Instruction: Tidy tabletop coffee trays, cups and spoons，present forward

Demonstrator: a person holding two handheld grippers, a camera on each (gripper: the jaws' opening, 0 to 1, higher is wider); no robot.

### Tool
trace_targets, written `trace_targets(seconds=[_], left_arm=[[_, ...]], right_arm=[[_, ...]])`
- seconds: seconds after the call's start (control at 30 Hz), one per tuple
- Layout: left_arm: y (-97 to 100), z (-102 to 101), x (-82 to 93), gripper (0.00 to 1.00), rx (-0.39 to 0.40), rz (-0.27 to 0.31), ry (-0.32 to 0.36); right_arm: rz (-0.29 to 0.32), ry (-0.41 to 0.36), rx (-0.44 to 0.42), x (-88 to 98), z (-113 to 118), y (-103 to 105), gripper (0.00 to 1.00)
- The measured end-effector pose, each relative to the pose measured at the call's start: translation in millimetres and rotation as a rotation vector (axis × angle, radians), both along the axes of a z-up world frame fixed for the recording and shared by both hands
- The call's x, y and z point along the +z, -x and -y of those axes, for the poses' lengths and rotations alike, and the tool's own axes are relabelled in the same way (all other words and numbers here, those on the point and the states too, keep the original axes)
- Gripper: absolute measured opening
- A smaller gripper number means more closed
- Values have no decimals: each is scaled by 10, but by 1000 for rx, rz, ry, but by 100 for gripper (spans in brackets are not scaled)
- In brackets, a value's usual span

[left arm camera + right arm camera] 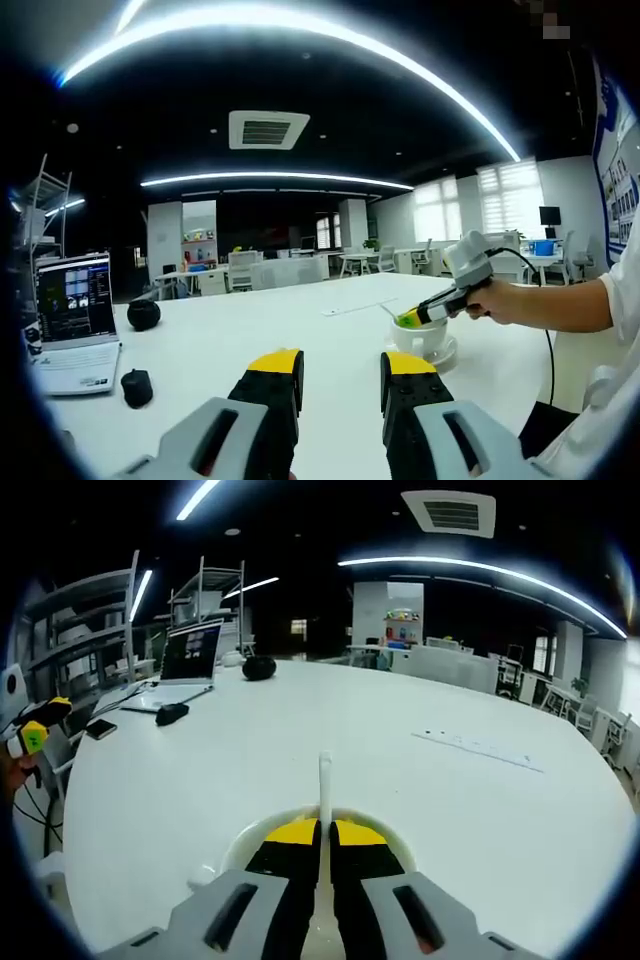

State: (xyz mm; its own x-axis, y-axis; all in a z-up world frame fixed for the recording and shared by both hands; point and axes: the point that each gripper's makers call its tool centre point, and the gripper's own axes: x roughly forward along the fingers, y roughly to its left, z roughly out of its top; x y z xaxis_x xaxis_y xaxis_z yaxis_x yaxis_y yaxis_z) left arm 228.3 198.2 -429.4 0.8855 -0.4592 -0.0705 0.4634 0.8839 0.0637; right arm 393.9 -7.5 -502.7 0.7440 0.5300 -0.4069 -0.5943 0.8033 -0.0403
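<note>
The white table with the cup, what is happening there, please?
A person is tidying a coffee set on the white table with two hand-held grippers. The right gripper is shut on a white spoon, holding it over the white cup, which stands on its saucer. The left gripper is open and holds nothing, hanging above the table. A laptop sits further off.

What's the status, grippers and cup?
Left gripper open, hovering over bare table. Right gripper shut on spoon, over cup on saucer. Nothing blocking.

White table point(300, 340) bears laptop point(75, 320), saucer point(440, 352).
</note>
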Motion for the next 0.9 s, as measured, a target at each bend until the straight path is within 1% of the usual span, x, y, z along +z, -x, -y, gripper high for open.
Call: trace_targets(seconds=[0.27, 0.33, 0.37, 0.43, 0.57, 0.73, 0.9], left_arm=[[-9, 4, 18, 32, 0, 4, 2], [-11, 5, 22, 32, 1, 5, 3], [-11, 6, 23, 32, 1, 5, 3], [-14, 8, 23, 32, 1, 5, 3], [-32, 15, 17, 32, 5, 5, 10], [-59, 35, 12, 32, 11, 9, 14], [-89, 28, 35, 32, 24, 16, 34]], right_arm=[[2, -1, 12, 1, 7, -21, 6], [13, 5, 24, 7, -7, 1, 6], [27, 11, 28, 28, -6, 9, 6], [33, 3, 34, 62, -9, 13, 8], [64, -8, 32, 163, 21, -18, 11], [98, -36, 31, 333, 73, 6, 13], [148, -69, 30, 582, 182, 61, 16]])
